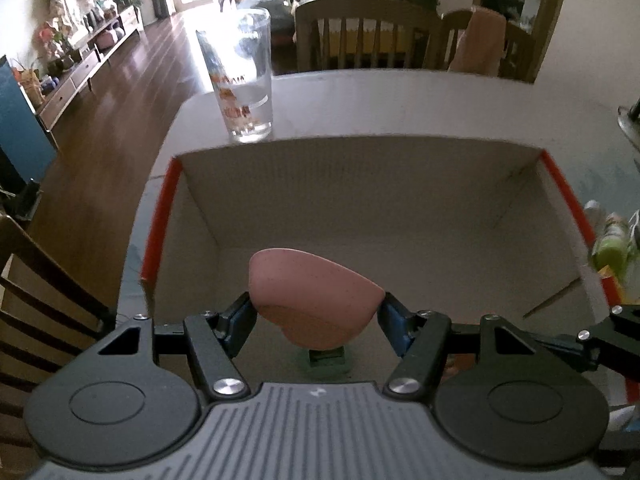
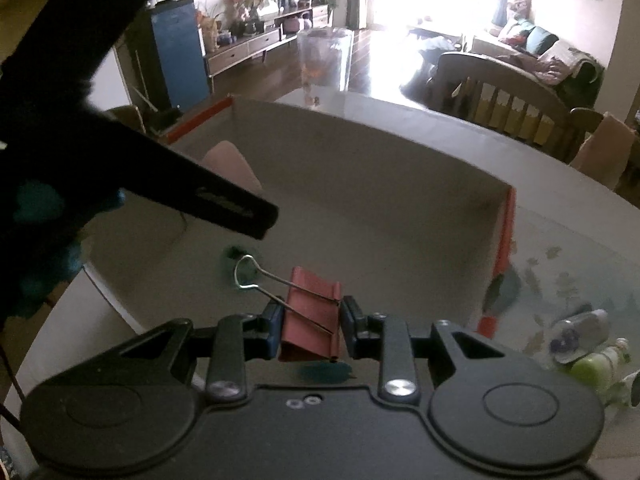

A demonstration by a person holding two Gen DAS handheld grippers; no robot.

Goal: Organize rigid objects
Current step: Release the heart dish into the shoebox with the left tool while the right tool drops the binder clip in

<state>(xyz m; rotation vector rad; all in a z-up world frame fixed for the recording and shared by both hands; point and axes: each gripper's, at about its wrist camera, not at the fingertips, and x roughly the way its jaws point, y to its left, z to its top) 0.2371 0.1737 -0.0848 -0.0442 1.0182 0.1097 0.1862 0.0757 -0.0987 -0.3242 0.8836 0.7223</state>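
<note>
The left gripper (image 1: 318, 312) clamps a pink bowl (image 1: 312, 298), hiding a green item beneath. The right gripper (image 2: 310, 322) grips a red binder clip (image 2: 310, 312) over the box (image 2: 360, 184); a glass (image 1: 246, 80) stands behind.

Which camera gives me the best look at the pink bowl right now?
The left wrist view: the pink bowl sits centered and close, clamped in the left gripper over the cardboard box. The right wrist view shows only a sliver behind the left gripper's dark body.
</note>
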